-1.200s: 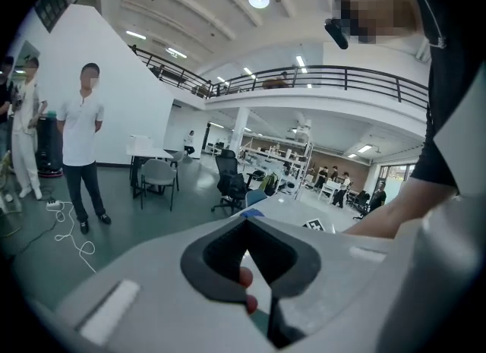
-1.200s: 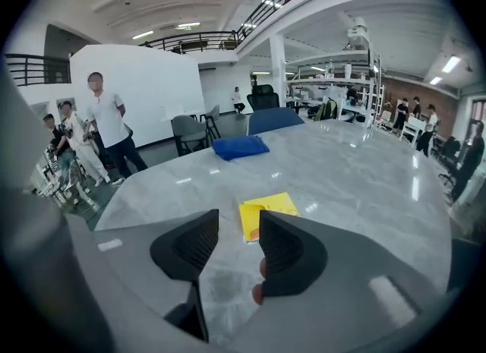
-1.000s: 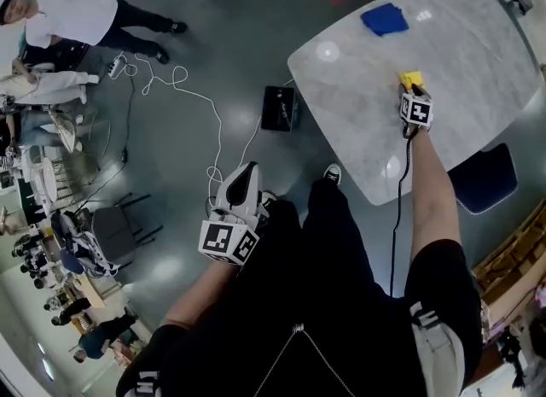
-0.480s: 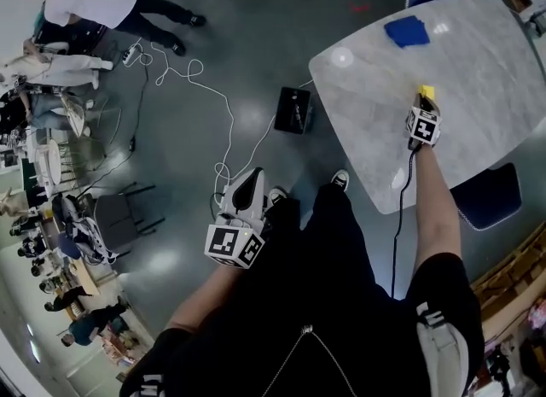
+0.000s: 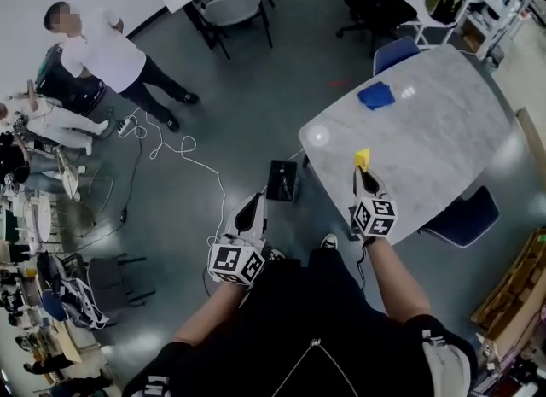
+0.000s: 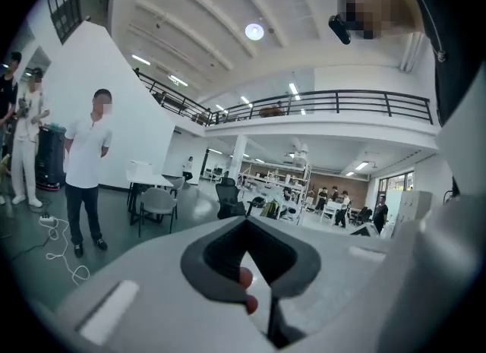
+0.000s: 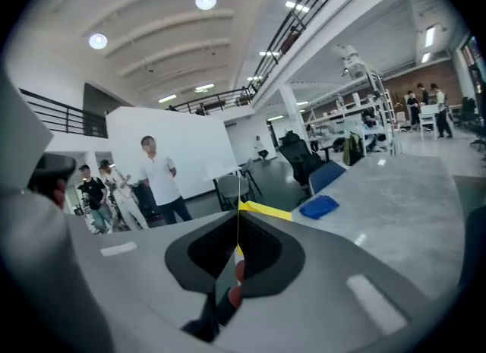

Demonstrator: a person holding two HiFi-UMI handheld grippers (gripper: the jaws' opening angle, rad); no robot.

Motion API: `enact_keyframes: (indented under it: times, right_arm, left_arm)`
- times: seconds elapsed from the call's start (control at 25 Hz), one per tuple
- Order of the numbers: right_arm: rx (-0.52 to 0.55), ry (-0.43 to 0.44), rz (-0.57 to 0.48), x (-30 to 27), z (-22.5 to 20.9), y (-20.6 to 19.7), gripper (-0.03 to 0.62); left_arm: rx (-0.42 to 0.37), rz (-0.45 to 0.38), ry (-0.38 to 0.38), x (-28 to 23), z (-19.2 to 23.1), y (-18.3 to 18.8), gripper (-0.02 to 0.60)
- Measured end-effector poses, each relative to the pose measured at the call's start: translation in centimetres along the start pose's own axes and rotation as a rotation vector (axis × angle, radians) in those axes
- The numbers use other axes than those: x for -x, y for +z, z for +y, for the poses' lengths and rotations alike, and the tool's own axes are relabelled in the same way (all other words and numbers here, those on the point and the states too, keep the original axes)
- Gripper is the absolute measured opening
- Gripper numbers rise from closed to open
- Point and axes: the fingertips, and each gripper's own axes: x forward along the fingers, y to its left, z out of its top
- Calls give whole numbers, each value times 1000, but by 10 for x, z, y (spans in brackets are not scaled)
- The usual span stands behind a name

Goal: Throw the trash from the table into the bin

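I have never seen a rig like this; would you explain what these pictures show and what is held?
No robot here: a person holds a two-jaw gripper in each hand. The wide picture comes from a camera on the person's head, looking down; the other two come from cameras riding on the grippers, looking along their jaws. The left gripper hangs over the floor, jaws together on nothing. The right gripper is over the near edge of the marbled table, jaws shut on a yellow scrap. A blue item lies on the table farther off. The cubes with square markers are part of the grippers.
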Motion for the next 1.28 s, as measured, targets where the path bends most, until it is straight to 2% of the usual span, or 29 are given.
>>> enact_keyframes:
  times: [0.2,0.36,0.64,0.8,1.12,1.28]
  right_arm:
    - [11,179,-142,43,91,108,29]
    - [-23,286,-201,67,145,143,29]
    - [-54,336,-190,78,187,138,29]
    - [-64,353,-174,76,198,131,29]
    - [-70,390,-153,76,203,129,29]
    - [-93,439,-128,75,202,126,29]
  left_arm:
    - [-15,-65,-66,-18,-8,39,0]
    - [-51,-100,-91,-8,-8,54,0]
    - [-113,-113,-116,12,0,58,0]
    - [-118,-109,-100,18,12,60,0]
    - [-107,-95,-100,19,6,57,0]
    - [-98,-91,-60,17,5,58,0]
